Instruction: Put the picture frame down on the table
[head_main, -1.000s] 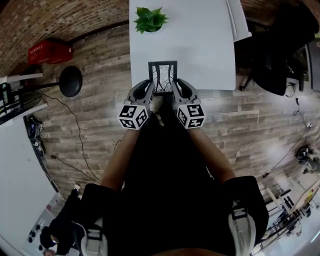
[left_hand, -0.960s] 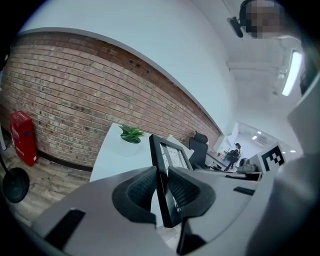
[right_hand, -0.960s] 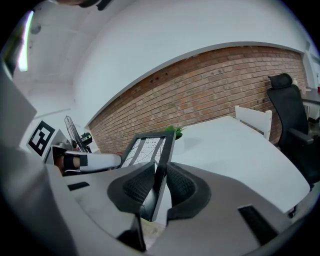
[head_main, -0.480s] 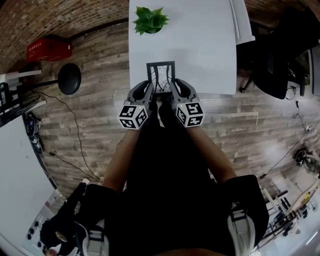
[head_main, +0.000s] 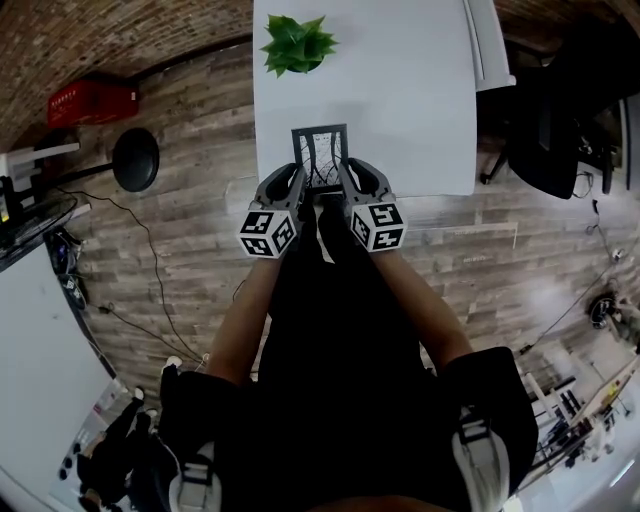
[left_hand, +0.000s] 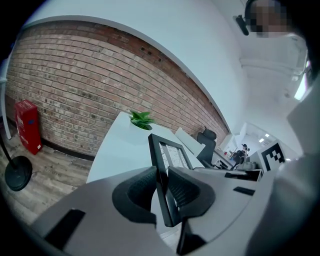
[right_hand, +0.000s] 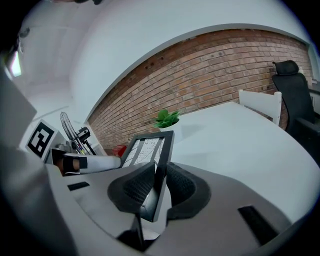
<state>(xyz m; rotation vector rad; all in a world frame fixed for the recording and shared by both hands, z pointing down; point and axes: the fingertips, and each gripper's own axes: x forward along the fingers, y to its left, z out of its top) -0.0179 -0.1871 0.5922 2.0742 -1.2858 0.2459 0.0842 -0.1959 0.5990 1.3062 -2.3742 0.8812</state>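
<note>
**Picture frame (head_main: 322, 152) clamped on both side rails at the near table edge**

Stood upright over the near edge of the white table (head_main: 410, 90), somewhat left of that edge's midpoint. Was grasped on the left side rail by the left gripper (head_main: 303, 183), both ribbed pads clenched on the black moulding with the rail between them. Was grasped in the same way on the right side rail by the right gripper (head_main: 343, 180), pads pressed flat against the rail. Showed a pale patterned insert inside the black border. Could not be confirmed as touching the tabletop, with the lower rail hidden behind the jaws in every view. Shared the tabletop with a potted plant (head_main: 297, 42), set well apart toward the far left corner.
</note>
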